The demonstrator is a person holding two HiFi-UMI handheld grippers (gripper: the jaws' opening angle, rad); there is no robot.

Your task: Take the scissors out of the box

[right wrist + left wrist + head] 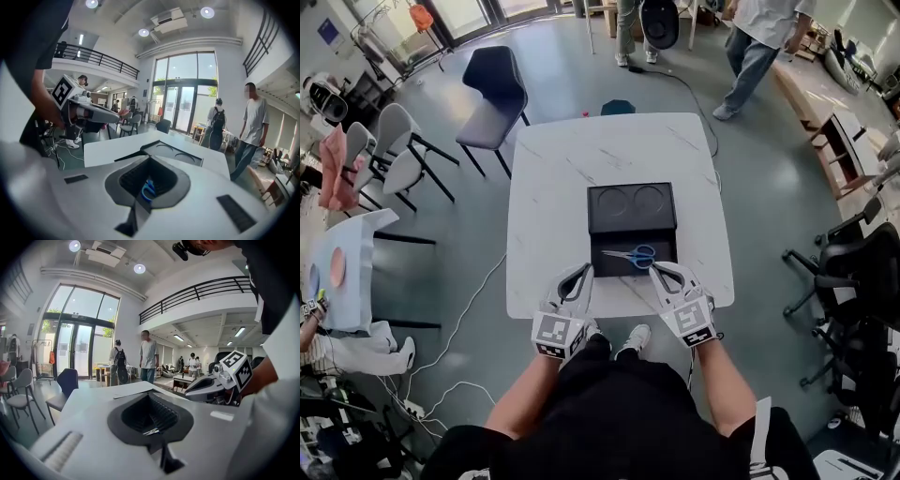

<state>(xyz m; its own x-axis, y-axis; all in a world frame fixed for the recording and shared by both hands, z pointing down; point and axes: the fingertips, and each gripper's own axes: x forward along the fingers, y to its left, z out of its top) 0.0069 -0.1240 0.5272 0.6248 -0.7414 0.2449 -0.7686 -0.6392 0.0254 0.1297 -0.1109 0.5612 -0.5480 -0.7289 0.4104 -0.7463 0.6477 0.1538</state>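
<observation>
Scissors (630, 254) with blue handles lie flat in the open black box (633, 267) near the front of the white table (553, 187). The box lid (631, 208), with two round hollows, lies behind it. My left gripper (584, 272) hovers at the box's front left corner, shut and empty. At the front right corner my right gripper (656, 271) is likewise shut on nothing. Through the hole in the left jaws the scissors' tips (151, 431) show; the blue handles (148, 189) show through the right ones.
Several chairs (492, 94) stand left of and behind the table, and black office chairs (853, 272) stand at the right. People (759, 47) stand beyond the far edge. Cables (459, 328) trail over the floor at front left.
</observation>
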